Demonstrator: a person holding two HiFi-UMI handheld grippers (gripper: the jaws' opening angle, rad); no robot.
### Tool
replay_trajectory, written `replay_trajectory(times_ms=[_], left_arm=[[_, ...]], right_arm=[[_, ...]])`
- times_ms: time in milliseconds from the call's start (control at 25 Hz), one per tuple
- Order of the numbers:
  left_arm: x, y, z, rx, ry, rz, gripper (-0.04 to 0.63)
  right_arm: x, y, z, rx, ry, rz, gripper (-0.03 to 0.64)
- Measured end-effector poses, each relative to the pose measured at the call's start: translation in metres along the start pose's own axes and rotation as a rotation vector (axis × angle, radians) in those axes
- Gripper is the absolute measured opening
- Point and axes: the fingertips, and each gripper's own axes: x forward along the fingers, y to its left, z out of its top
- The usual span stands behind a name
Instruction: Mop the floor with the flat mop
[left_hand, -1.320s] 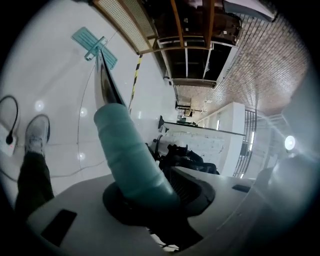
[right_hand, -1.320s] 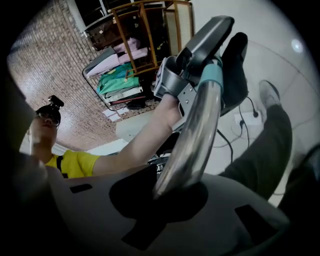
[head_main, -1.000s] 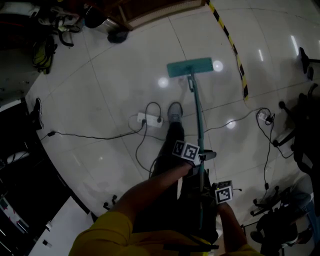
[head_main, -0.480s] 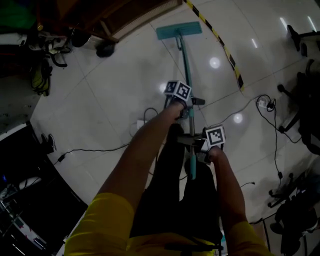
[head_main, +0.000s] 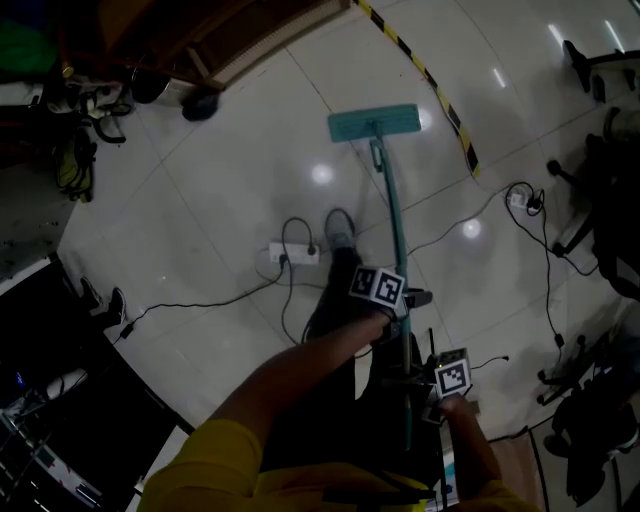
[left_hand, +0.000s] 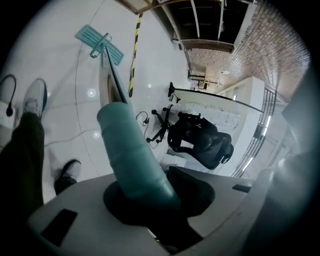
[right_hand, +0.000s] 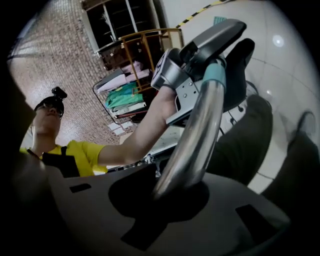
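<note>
Left gripper (head_main: 398, 298), right gripper (head_main: 425, 388) both clamp flat mop (head_main: 390, 215) handle | mop head (head_main: 374, 122) 12 o'clock | hazard tape (head_main: 437, 100) edge 1 o'clock | bare floor (head_main: 250, 150) 10 o'clock

We found no words, numbers or brand names we could read. The nearest things to signs were the black-and-white square markers on the cubes of the left gripper (head_main: 401, 304) and right gripper (head_main: 411, 386), and the yellow-and-black striped tape (head_main: 452, 120) on the floor (head_main: 250, 150). Finer print was perhaps lost in the dim head view.
</note>
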Motion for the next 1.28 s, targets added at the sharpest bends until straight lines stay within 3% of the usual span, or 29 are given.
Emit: replay_trajectory(times_ms=[80,200,400,560,640,720,840,960,1160,1280], left_arm=[[0.013,-0.005,-0.032,-0.035,-0.012,-0.022,0.13],[0.015,0.004,-0.025,-0.017,-0.03,-0.021,0.13],[-0.001,0.019,0.083,0.06,-0.078,-0.014,0.13],[-0.018,0.018,0.184,0.119,-0.084,0.049,0.13],[-0.027,0.017,0.214,0.136,-0.09,0.079,0.13],[-0.037,0.012,0.228,0.137,-0.105,0.061,0.129],[-0.044,0.006,0.21,0.117,-0.104,0.023,0.129],[-0.037,0.006,0.147,0.072,-0.102,-0.014,0.132],[-0.029,-0.01,0.019,-0.068,-0.152,-0.056,0.135],[-0.031,-0.006,-0.001,-0.097,-0.172,-0.064,0.135]], right_arm=[[-0.013,0.002,-0.028,0.008,0.01,-0.022,0.069],[-0.012,-0.012,-0.019,-0.042,0.018,-0.054,0.072],[0.0,-0.035,0.078,-0.136,0.043,-0.04,0.06],[0.008,-0.037,0.174,-0.173,0.034,-0.038,0.058],[0.014,-0.032,0.202,-0.158,0.007,-0.023,0.058],[0.022,-0.018,0.215,-0.146,-0.032,0.02,0.058],[0.03,-0.001,0.198,-0.127,-0.05,0.071,0.06],[0.027,0.003,0.135,-0.075,-0.03,0.069,0.058],[0.006,0.025,0.014,0.015,0.029,0.029,0.071],[0.006,0.02,-0.003,0.006,0.067,-0.004,0.075]])
